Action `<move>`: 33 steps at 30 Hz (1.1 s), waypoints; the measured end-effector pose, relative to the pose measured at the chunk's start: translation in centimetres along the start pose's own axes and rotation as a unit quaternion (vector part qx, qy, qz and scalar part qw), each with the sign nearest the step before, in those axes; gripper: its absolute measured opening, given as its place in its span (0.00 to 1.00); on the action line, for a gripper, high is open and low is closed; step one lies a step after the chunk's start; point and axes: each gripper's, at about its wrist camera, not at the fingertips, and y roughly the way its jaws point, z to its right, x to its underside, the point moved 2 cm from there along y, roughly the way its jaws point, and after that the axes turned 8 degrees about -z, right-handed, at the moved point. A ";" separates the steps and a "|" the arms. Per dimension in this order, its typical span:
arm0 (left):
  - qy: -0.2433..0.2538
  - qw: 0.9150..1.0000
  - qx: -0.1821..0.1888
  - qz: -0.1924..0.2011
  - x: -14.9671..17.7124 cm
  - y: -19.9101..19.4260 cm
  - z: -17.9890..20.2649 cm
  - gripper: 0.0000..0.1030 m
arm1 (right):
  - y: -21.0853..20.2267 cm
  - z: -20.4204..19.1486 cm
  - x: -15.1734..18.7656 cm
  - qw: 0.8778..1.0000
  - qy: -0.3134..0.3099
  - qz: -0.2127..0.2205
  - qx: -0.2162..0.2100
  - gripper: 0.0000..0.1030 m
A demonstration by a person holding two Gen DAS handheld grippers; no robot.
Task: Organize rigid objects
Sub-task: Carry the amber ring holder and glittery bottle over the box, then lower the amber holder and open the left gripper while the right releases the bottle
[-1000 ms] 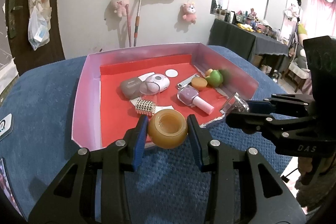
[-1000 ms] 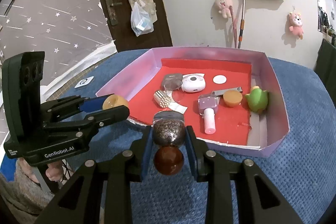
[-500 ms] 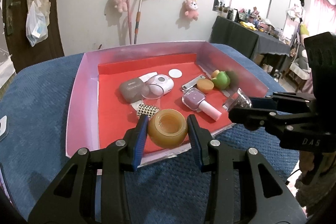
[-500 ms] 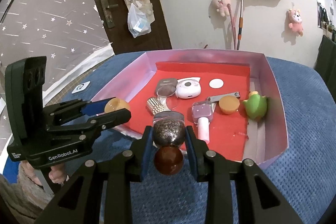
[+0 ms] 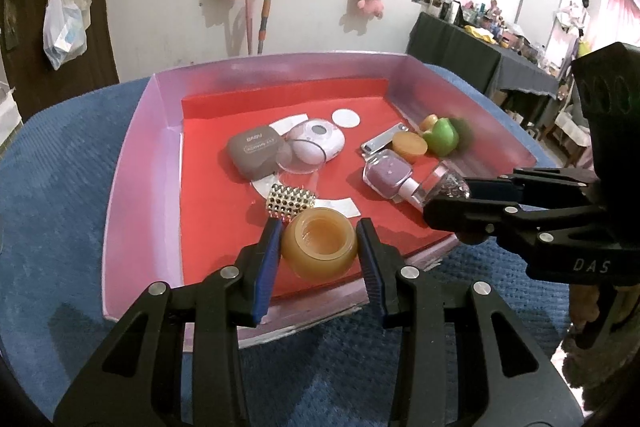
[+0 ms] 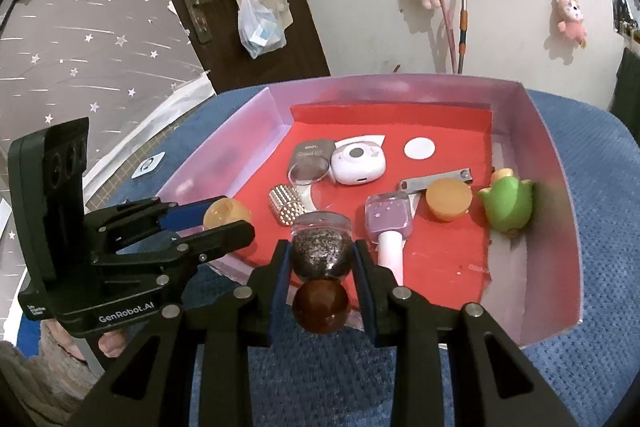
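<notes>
Two small containers held above a pink, red-lined tray (image 5: 140, 163).
An open amber jar (image 5: 319, 243), mouth up, sits clamped between fingers; a glitter-filled bottle (image 6: 322, 251) with a brown round cap is gripped alongside.

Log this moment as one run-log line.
left claw: shut on amber jar | right claw: shut on glitter bottle | both held over tray near edge

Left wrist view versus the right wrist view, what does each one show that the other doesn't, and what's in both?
Only the left wrist view shows the dark cluttered table at the right and the orange jar's open mouth. Only the right wrist view shows the starred floor, the door handle and the glitter bottle's brown ball cap. Both show the pink tray, grey case, purple polish bottle and green toy.
</notes>
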 end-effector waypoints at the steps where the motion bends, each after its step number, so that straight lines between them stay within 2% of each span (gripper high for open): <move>1: -0.001 1.000 0.000 -0.003 0.0 0.2 -0.1 0.35 | 0.3 0.0 0.0 1.000 0.001 -0.004 0.000 0.32; 12: -0.011 0.999 -0.006 -0.029 0.2 1.8 -1.0 0.35 | 2.9 0.4 -0.8 0.999 0.011 -0.044 -0.018 0.32; 18: -0.015 0.999 -0.003 -0.038 0.3 2.4 -1.3 0.35 | 4.2 0.5 -0.8 0.998 0.013 -0.064 -0.013 0.32; 24: -0.015 0.999 -0.001 -0.043 -0.1 3.1 -1.2 0.35 | 4.9 1.5 -0.7 0.997 0.020 -0.077 0.005 0.32; 33: -0.015 0.999 -0.006 -0.042 -0.7 4.1 -1.3 0.35 | 4.3 3.4 -0.6 0.997 0.026 -0.064 0.042 0.32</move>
